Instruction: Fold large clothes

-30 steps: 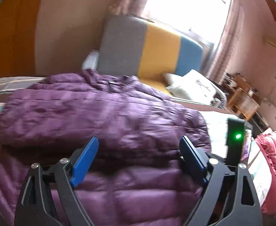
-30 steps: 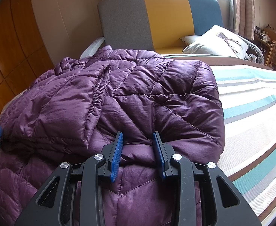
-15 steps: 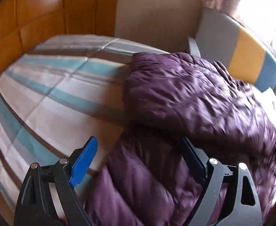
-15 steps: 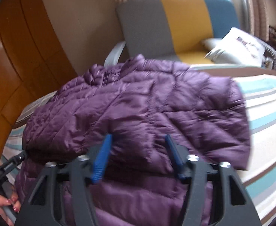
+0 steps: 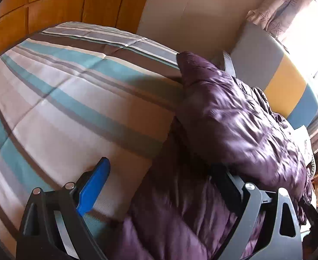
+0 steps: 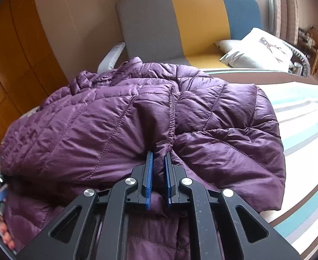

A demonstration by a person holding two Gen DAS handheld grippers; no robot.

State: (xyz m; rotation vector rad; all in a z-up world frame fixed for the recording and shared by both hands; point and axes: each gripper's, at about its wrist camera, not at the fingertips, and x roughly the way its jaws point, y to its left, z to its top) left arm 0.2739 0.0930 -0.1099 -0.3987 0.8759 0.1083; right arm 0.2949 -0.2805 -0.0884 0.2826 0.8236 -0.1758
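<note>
A purple quilted puffer jacket (image 6: 120,117) lies on the striped bed, its upper part folded over its lower part. My right gripper (image 6: 159,162) is shut on a pinch of the jacket's fabric at the near edge of the folded layer. My left gripper (image 5: 159,171) is open and empty at the jacket's left side; its left finger (image 5: 94,184) is over the bedspread and its right finger is against the jacket (image 5: 234,125), partly hidden by it.
The striped bedspread (image 5: 61,99) stretches left of the jacket and right of it (image 6: 306,112). A grey, yellow and blue chair (image 6: 180,21) with white pillows (image 6: 258,52) stands beyond. Wooden wall panels (image 5: 50,10) run along the left.
My right gripper has closed from open onto the jacket's folded edge. My left gripper has swung left, from over the jacket to its left edge above the bedspread, staying open.
</note>
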